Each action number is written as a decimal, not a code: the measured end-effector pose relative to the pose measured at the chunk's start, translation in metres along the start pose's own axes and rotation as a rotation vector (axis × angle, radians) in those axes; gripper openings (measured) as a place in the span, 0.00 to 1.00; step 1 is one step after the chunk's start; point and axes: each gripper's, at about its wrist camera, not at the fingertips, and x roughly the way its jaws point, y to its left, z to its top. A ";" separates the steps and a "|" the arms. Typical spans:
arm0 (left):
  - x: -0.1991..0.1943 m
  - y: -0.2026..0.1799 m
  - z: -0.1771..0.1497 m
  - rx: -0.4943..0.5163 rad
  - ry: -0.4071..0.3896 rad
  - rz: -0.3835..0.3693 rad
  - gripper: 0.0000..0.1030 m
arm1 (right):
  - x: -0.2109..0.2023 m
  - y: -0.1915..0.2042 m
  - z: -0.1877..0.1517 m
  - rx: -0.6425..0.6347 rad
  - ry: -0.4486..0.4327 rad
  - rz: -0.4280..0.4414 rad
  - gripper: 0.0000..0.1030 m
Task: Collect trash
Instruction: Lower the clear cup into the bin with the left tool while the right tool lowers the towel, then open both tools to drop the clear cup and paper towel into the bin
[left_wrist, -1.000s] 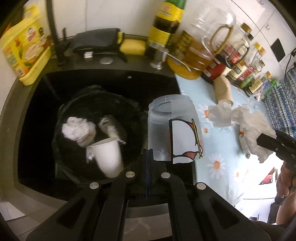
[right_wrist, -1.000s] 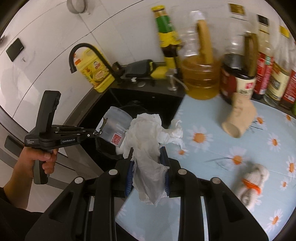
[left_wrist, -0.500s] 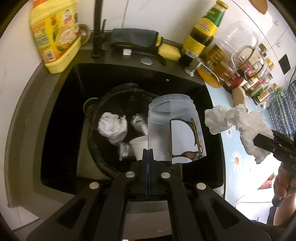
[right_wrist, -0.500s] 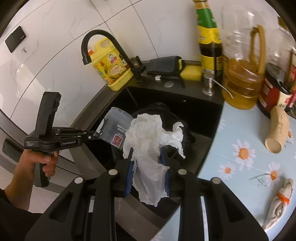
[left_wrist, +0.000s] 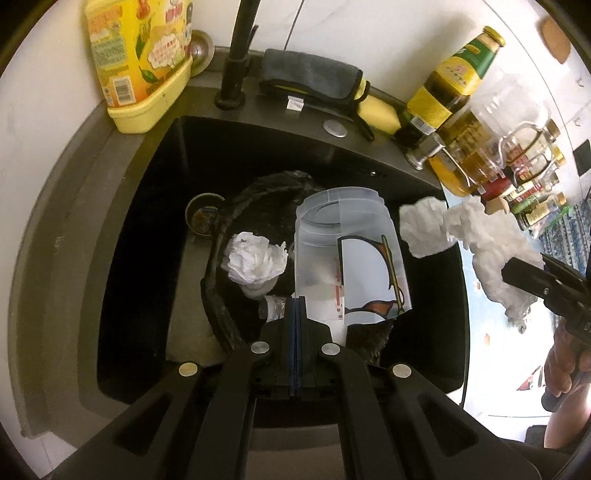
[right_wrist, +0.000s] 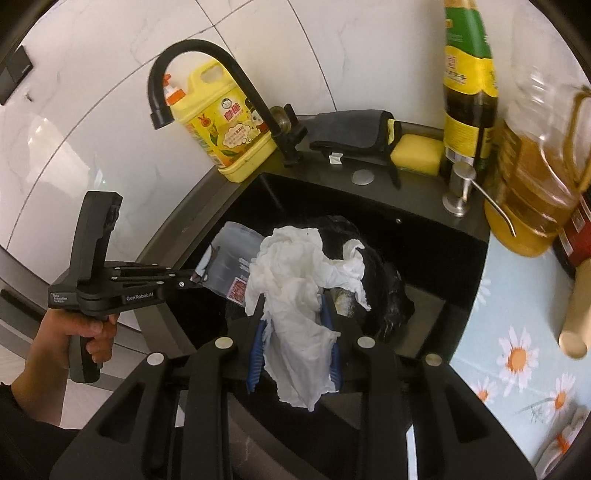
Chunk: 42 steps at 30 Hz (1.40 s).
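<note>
My left gripper (left_wrist: 297, 306) is shut on the rim of a clear plastic cup (left_wrist: 347, 258) with a printed label, held over a black trash bag (left_wrist: 258, 206) standing in the black sink (left_wrist: 147, 221). The cup and left gripper (right_wrist: 194, 278) also show in the right wrist view. A crumpled white tissue (left_wrist: 255, 258) and other scraps lie inside the bag. My right gripper (right_wrist: 295, 325) is shut on a large wad of white tissue (right_wrist: 299, 288), held above the bag (right_wrist: 391, 291). That wad (left_wrist: 476, 240) appears at right in the left wrist view.
A yellow detergent jug (right_wrist: 225, 122), black faucet (right_wrist: 207, 62), grey cloth (right_wrist: 354, 129) and yellow sponge (right_wrist: 417, 153) line the sink's back. Oil and sauce bottles (right_wrist: 532, 155) stand at right. A cardboard tube (right_wrist: 578, 314) lies on the daisy-pattern counter (right_wrist: 517, 369).
Both grippers moved left from the counter to over the sink and bag, each still holding its item. The right gripper's tissue now hangs above the bag.
</note>
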 end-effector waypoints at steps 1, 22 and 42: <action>0.004 0.001 0.002 -0.003 0.006 -0.002 0.00 | 0.004 0.000 0.003 -0.002 0.006 -0.004 0.29; 0.060 0.028 0.005 -0.090 0.198 0.033 0.26 | 0.074 -0.015 0.034 0.011 0.126 0.026 0.59; 0.031 0.018 0.003 -0.044 0.118 0.024 0.33 | 0.027 -0.007 0.015 0.039 0.040 -0.041 0.59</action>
